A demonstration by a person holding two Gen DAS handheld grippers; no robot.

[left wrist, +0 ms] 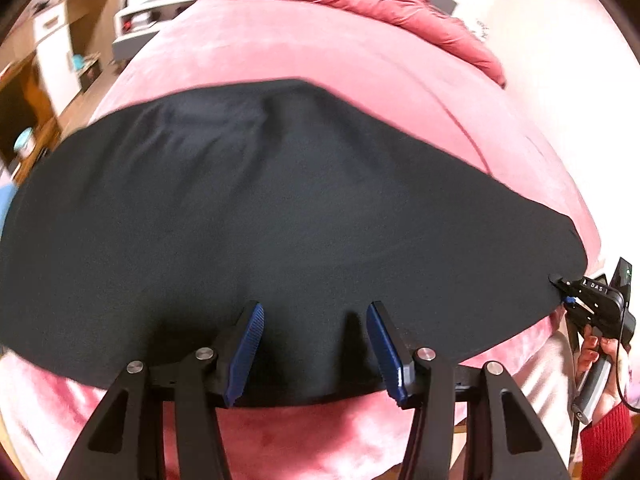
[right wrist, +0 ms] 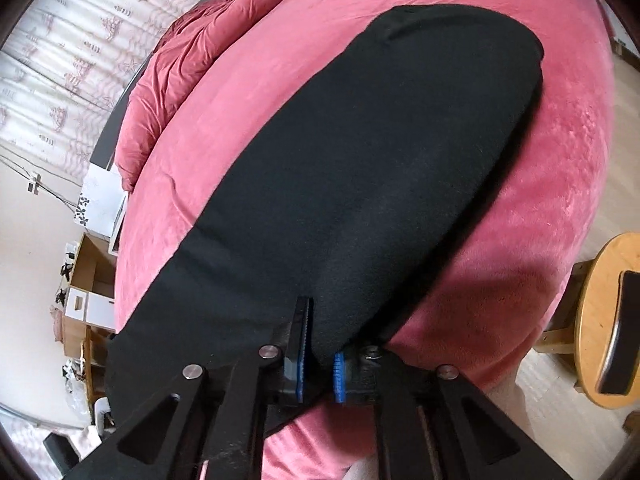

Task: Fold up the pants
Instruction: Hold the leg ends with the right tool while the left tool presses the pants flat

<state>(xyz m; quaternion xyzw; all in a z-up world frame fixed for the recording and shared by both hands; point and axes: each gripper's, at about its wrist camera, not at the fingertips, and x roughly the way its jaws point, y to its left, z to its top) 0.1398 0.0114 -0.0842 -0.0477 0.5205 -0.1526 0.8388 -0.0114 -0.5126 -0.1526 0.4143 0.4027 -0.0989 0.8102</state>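
Note:
Black pants point(left wrist: 280, 208) lie folded lengthwise as one long dark strip across a pink bed point(left wrist: 304, 48). My left gripper point(left wrist: 316, 346) hangs open over the strip's near edge; its blue pads point(left wrist: 245, 354) stand wide apart and nothing is pinched between them. In the right wrist view the same pants point(right wrist: 380, 168) run away from me. My right gripper point(right wrist: 319, 368) is shut on their near end, with a fold of black cloth squeezed between the blue pads point(right wrist: 339, 376). That right gripper point(left wrist: 562, 286) also shows at the strip's right tip, held by a hand point(left wrist: 596, 350).
A crumpled pink duvet point(right wrist: 180, 76) is bunched at the head of the bed. A round wooden stool point(right wrist: 608, 320) stands on the floor to the right. White and wooden furniture point(left wrist: 52, 64) lines the left wall, and boxes point(right wrist: 96, 208) sit beside the bed.

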